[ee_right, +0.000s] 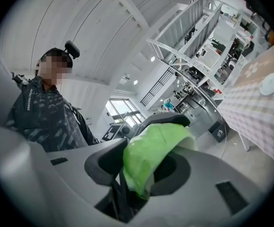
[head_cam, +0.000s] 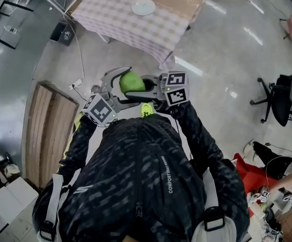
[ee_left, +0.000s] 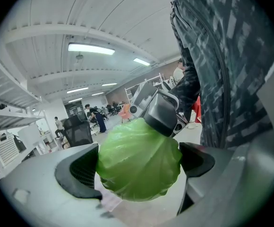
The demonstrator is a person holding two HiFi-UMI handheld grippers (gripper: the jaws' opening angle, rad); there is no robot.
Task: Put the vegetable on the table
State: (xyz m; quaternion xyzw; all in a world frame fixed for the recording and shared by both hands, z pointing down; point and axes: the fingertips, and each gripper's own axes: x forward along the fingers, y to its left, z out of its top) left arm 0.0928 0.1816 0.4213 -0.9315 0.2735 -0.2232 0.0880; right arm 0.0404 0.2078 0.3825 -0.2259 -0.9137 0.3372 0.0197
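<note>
Left gripper (ee_left: pixel 138 164), right gripper (ee_right: pixel 141 167) clamp cabbage (head_cam: pixel 131 82); table (head_cam: pixel 111 19) corner ahead, floor (head_cam: pixel 206 74) between seemingly open.

The cabbage (ee_left: pixel 139 160) looks waxy and smooth, the floor (head_cam: pixel 221 59) glossy, the tablecloth (head_cam: pixel 121 24) matt cloth.

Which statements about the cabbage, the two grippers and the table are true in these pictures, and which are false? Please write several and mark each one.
1. The cabbage sits between the jaws of the left gripper. True.
2. The cabbage already lies on the table. False: it is held in the air, apart from the table.
3. A white plate stands on the table. True.
4. The right gripper holds nothing. False: the cabbage is between its jaws too.
5. The table top is bare wood. False: a checked cloth covers it.
</note>
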